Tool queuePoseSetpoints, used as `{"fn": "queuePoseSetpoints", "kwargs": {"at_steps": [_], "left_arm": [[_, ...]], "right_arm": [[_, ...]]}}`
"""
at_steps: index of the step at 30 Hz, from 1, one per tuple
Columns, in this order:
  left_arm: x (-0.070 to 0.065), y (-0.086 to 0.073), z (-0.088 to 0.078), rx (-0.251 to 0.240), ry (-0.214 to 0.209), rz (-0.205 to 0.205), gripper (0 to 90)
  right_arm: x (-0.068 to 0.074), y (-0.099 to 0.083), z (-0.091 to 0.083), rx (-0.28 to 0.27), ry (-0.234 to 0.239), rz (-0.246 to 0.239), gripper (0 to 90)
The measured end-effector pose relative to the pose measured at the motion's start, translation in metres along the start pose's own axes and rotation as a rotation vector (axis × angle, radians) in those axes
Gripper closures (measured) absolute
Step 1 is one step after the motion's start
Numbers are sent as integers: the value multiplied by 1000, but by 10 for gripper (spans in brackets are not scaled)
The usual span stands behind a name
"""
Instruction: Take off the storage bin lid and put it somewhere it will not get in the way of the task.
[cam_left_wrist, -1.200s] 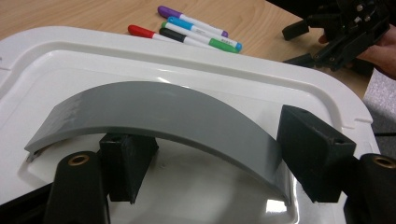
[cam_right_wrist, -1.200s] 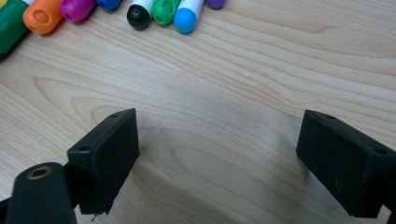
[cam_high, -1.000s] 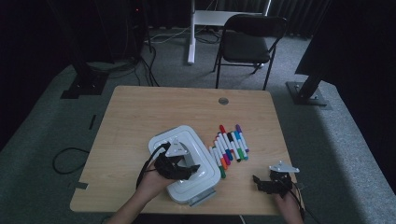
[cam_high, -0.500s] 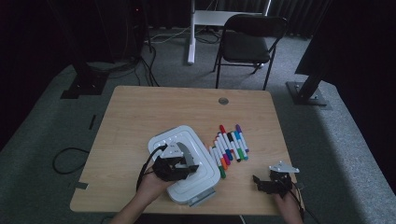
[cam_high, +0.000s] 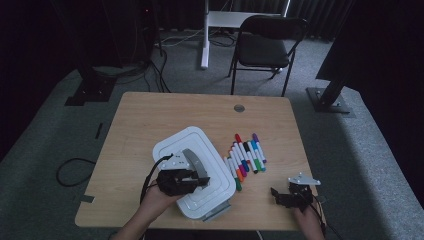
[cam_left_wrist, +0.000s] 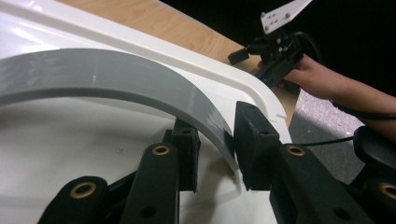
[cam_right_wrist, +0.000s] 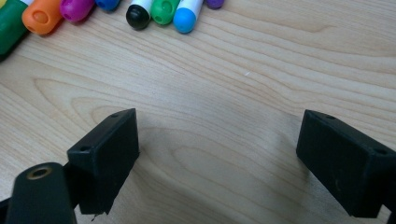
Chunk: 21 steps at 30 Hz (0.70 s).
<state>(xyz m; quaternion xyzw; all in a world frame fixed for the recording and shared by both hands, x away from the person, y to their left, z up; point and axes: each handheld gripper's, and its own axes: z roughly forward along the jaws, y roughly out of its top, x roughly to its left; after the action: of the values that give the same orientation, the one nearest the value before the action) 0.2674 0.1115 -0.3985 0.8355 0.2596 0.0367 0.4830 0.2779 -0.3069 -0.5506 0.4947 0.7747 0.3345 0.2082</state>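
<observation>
Evidently the work in hand is the lifting of the white box (cam_high: 200, 175) by its grey handle (cam_left_wrist: 116, 79); the left gripper (cam_left_wrist: 215, 144) has its two pads set on either side of the handle's near end, the strap passing between the fingers (cam_left_wrist: 254, 140) and arching away up and to the left of them; its jaws have just been closing, and the pads now look pressed on the strap, though the nearer contact is partly hidden. The box lies directly beneath and beyond these fingers, on the table (cam_high: 150, 115). By its look it is moulded plastic — stiff, smooth and probably light; the handle is a thin, glossy band, likely to slip or pivot in a narrow pinch, so the crown of the arch would be the steadier hold, the box hanging level below it. The right gripper (cam_right_wrist: 217, 154) rests over bare wood, its fingers spread wide with nothing between them; the markers (cam_right_wrist: 140, 11) lie beyond its fingertips. Against the earlier frames — the left gripper sits slightly farther along the lid; the handle stands raised in its grasp; box, markers and right gripper are unmoved.
</observation>
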Motion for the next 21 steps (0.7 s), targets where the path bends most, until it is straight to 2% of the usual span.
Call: {"fn": "queuePoseSetpoints", "kwargs": {"at_steps": [3, 10, 21], "left_arm": [[-2, 3, -7, -14, -5, 8, 722], [-6, 5, -19, -10, -10, 40, 722], [-4, 2, -38, -22, -16, 52, 754]], "right_arm": [[0, 0, 0, 0, 0, 0, 127], [0, 0, 0, 0, 0, 0, 127], [0, 0, 0, 0, 0, 1, 127]]}}
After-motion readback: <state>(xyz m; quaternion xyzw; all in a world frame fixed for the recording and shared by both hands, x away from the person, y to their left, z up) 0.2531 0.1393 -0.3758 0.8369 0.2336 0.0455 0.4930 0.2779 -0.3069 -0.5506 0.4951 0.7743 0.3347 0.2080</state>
